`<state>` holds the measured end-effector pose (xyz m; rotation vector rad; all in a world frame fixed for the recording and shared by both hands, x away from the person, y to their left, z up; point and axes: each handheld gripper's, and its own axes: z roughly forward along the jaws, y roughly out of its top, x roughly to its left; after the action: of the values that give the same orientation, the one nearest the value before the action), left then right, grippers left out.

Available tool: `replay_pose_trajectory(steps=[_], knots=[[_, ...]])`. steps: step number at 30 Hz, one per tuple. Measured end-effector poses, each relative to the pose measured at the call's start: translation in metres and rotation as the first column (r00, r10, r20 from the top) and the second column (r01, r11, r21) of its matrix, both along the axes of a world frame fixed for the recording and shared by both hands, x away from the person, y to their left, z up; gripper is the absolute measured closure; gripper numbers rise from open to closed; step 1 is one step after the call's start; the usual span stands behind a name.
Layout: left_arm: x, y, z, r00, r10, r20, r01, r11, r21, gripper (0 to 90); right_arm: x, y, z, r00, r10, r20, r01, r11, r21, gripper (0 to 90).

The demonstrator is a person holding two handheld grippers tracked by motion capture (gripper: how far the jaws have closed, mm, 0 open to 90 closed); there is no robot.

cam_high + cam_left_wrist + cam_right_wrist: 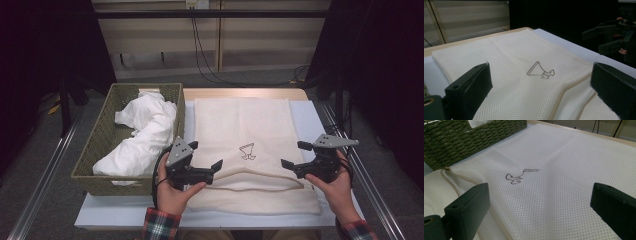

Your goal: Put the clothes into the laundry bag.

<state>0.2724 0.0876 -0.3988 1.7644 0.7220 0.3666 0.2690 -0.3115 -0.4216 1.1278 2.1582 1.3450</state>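
A cream towel [250, 135] is lying flat on the surface [310, 112], stretching between the two grippers and away ahead of them. The left gripper [205, 156] is hovering at the towel's near left edge with its jaws apart, gripping nothing. The right gripper [292, 154] is hovering at the near right edge, jaws likewise apart and empty. A green woven basket [102, 132] of white cloth [142, 135] is sitting just beyond the left gripper's outer side.

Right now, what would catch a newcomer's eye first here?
Probably the cream towel spread flat across the table's middle, with a small dark embroidered figure at its centre. The left tool and right tool hover open at its near corners, and a green woven basket of crumpled white cloth sits left.
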Motion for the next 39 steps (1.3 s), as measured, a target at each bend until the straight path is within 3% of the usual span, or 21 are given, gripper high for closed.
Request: replay_pose_trajectory(steps=[15, 39], knots=[[0.001, 0.001, 0.0, 1.0, 0.003, -0.002, -0.003, 1.0, -0.003, 3.6, 0.008, 0.034, -0.012, 0.9961, 0.083, -0.031, -0.084, 0.996, -0.04, 2.1], [0.0, 0.0, 0.0, 1.0, 0.005, 0.001, -0.005, 0.9999, 0.012, 3.7, 0.018, 0.067, -0.027, 0.9878, 0.141, -0.066, -0.146, 0.986, -0.078, 2.1]])
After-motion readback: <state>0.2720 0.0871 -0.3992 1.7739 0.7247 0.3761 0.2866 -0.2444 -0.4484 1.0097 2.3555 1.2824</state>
